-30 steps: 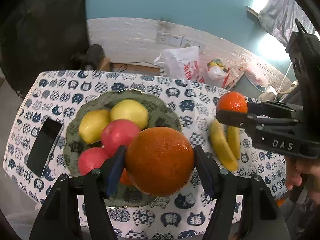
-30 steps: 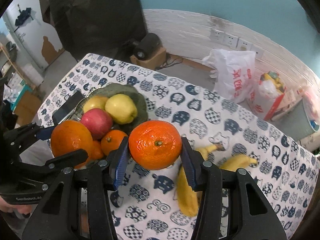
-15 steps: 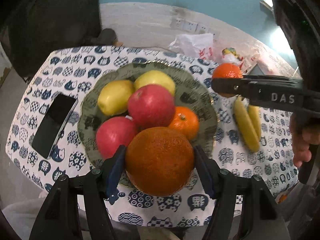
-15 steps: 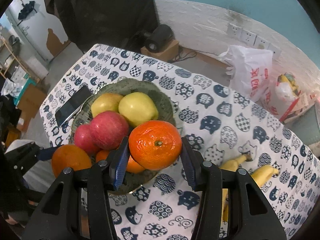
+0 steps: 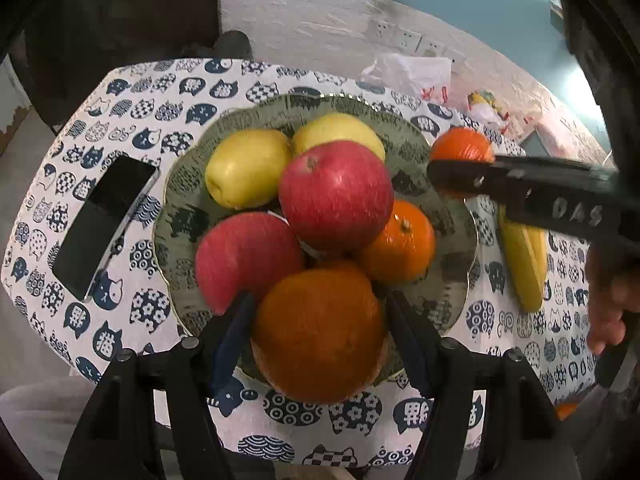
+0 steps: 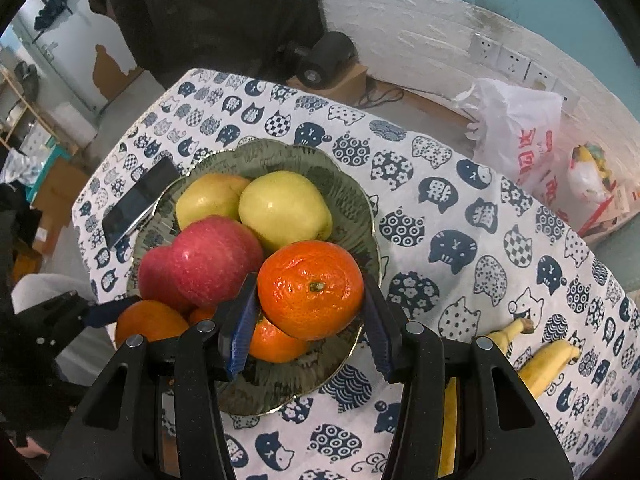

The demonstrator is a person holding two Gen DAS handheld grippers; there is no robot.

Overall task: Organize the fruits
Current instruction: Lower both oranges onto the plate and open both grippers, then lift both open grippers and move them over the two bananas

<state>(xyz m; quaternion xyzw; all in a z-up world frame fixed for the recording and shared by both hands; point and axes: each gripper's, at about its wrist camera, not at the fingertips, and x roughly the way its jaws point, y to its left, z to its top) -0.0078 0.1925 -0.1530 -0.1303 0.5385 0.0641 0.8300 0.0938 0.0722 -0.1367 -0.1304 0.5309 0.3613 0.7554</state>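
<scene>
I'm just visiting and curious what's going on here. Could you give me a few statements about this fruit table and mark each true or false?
1. Each gripper holds an orange fruit. True: left gripper holds a large orange, right gripper a tangerine.
2. The bananas lie in the bowl. False: on the tablecloth, beside it.
3. A phone lies beside the bowl. True.
4. The bowl holds only red apples. False: also two yellow apples and a small orange.
</scene>
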